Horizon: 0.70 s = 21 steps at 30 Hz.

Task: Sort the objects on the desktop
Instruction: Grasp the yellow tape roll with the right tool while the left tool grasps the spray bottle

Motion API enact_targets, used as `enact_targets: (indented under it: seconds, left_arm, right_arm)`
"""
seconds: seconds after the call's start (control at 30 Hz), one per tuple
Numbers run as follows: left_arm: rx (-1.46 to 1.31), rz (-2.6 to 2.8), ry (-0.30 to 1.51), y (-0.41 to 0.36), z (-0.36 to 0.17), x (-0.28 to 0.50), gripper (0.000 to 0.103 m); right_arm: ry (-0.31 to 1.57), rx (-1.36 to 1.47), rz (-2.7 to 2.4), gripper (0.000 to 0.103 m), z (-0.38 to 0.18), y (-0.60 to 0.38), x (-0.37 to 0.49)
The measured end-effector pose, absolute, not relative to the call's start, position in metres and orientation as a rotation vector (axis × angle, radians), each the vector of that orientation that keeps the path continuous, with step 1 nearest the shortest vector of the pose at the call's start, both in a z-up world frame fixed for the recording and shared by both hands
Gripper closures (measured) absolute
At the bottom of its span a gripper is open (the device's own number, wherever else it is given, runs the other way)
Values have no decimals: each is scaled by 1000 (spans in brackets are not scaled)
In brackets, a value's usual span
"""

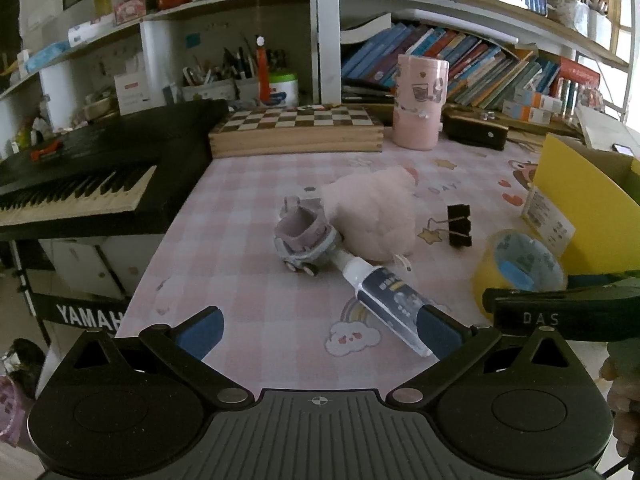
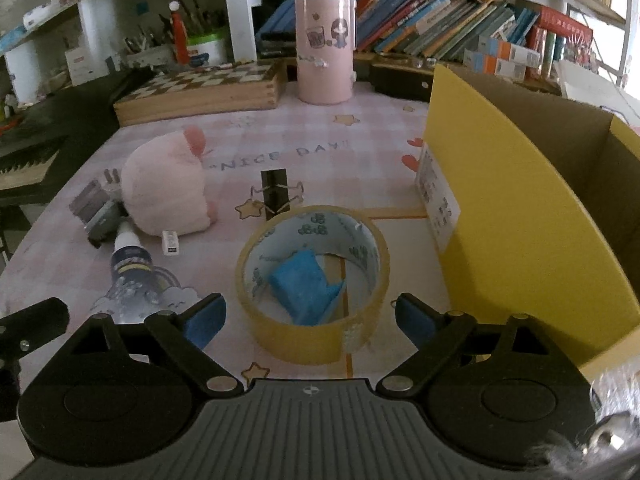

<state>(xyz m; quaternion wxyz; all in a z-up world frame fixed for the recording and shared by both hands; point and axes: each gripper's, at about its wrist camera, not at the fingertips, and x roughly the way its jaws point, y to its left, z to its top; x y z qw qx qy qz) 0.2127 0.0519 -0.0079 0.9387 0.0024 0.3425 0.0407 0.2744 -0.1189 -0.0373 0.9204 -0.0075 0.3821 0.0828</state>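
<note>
At the bottom of the right wrist view we see our right tongs [image 2: 308, 322] spread wide, their blue pads on either side of the yellow roll of clear packing tape [image 2: 314, 284] without touching it; the roll lies flat on the pink checked worktop [image 2: 360, 152] with a crumpled blue scrap [image 2: 304, 286] inside. In the left wrist view our left tongs [image 1: 320, 334] also stand apart, and the right pad seems to touch the white and navy squeeze tube [image 1: 386, 300], though the overlap leaves us unsure. Farther up lie a black binder clip [image 2: 274, 194], a pink plush toy [image 2: 166, 192] and a small grey toy car [image 1: 306, 240]. At the right edge stands an open yellow cardboard box [image 2: 520, 208]; at the back, a pink cylindrical holder [image 2: 325, 50].
</note>
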Motion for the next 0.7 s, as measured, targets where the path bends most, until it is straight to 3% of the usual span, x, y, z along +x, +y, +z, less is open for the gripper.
enact_targets:
  seconds: [0.5, 0.53, 0.7]
  left_arm:
    - [-18, 46, 737, 53, -17, 234, 0]
    - [-22, 43, 737, 52, -17, 235, 0]
    - [-25, 33, 740, 48, -18, 239, 0]
  right_arm:
    - [847, -79, 168, 15, -51, -110, 302]
    - [843, -85, 171, 19, -50, -110, 303]
    - [738, -71, 214, 20, -34, -112, 298]
